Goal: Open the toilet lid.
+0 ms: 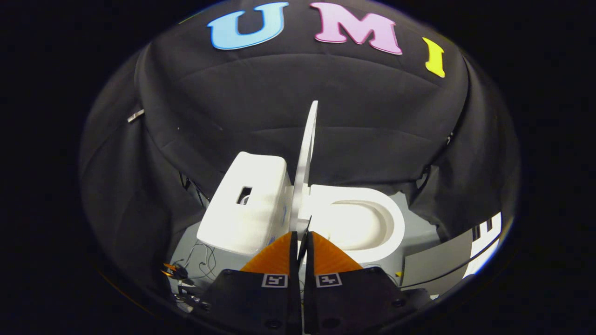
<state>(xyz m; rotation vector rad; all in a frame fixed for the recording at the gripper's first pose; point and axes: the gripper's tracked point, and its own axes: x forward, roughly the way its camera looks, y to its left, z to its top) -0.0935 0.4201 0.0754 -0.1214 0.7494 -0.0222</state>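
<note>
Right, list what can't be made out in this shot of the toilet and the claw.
- Gripper view: whether the claw actually presses the thin white plastic toilet lid; its edge runs into the narrow gap between the fingers, contact hidden.
- The lid's broad faces: seen edge-on.
- The lid's hinge: covered by the fingers.
- Inside the rectangular hole in the white boxy cistern: too dark.
- The small cables and parts on the grey floor: too small, dim.
</note>
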